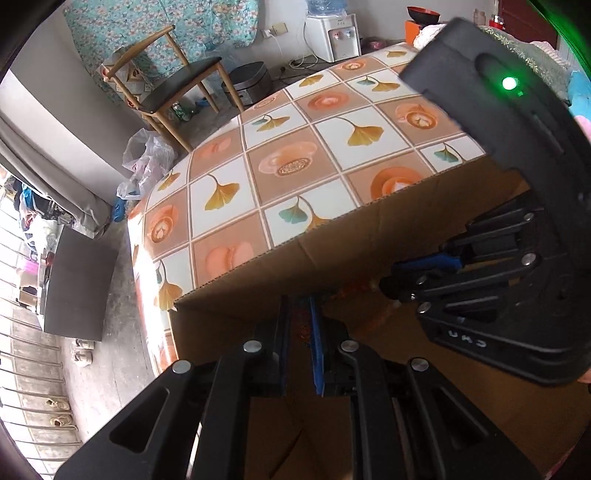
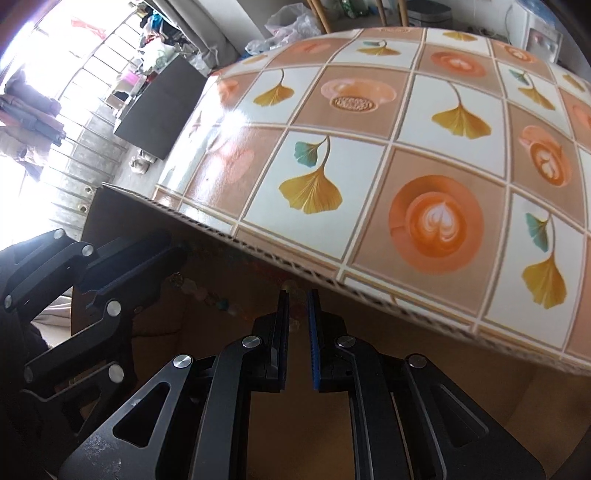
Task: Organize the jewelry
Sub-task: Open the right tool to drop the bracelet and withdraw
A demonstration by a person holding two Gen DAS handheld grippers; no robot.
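Both grippers point down into an open cardboard box (image 1: 369, 236) (image 2: 369, 332) on a table with a ginkgo-and-coffee tablecloth (image 1: 295, 129) (image 2: 406, 129). A string of small pale and reddish beads (image 2: 207, 295) (image 1: 354, 286) sags between them inside the box. My left gripper (image 1: 300, 301) (image 2: 175, 245) has its jaws nearly together with reddish beads in the slit, so it looks shut on one end. My right gripper (image 2: 297, 293) (image 1: 388, 282) has its blue pads a little apart. Pale beads lie in that gap, and the pads do not seem to press them. The box floor is dim.
The box's far wall rises close in front of both grippers. On the floor past the table stand a wooden chair (image 1: 177, 74), a white water dispenser (image 1: 332, 33), a plastic bag (image 1: 147, 158) and a dark low cabinet (image 1: 81, 288) (image 2: 159, 107) by a railing.
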